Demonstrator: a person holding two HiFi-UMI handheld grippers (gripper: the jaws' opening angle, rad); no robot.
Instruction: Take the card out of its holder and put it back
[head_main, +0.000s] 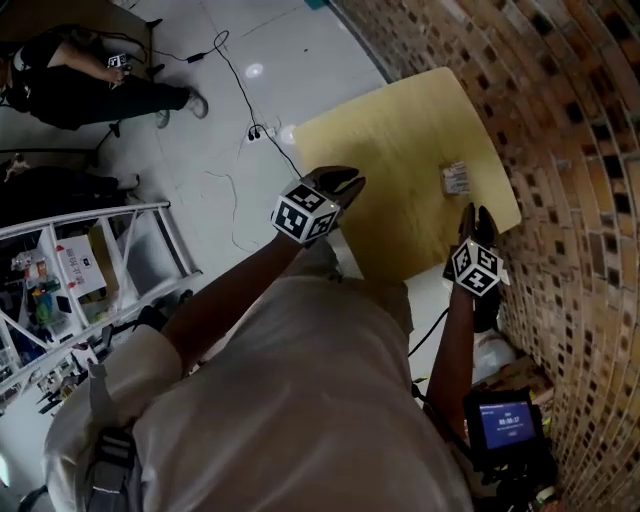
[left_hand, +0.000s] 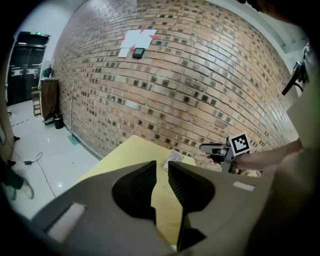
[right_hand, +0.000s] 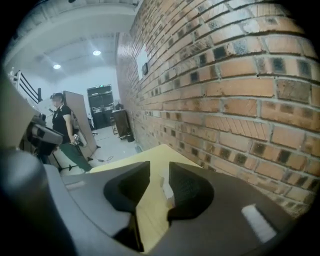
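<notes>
On the table (head_main: 400, 160), far right by the brick wall (head_main: 560, 120), the card (head_main: 456, 179) sits untouched in what looks like its holder (head_main: 458, 188), left gripper (head_main: 340, 183) narrowly parted, right gripper (head_main: 477, 212) half spread just near of it, both empty: an approach, I'd say, needing a drop and an edge pinch.

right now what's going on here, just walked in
A person holds a pair of tongs in each hand over a yellow table that stands against a brick wall. The card holder lies flat on the table near the wall. The right tongs hang just short of it, open and empty. The left tongs are further off, also open with nothing between them. Neither touches the holder, and whether the card is inside it is too small to tell.
</notes>
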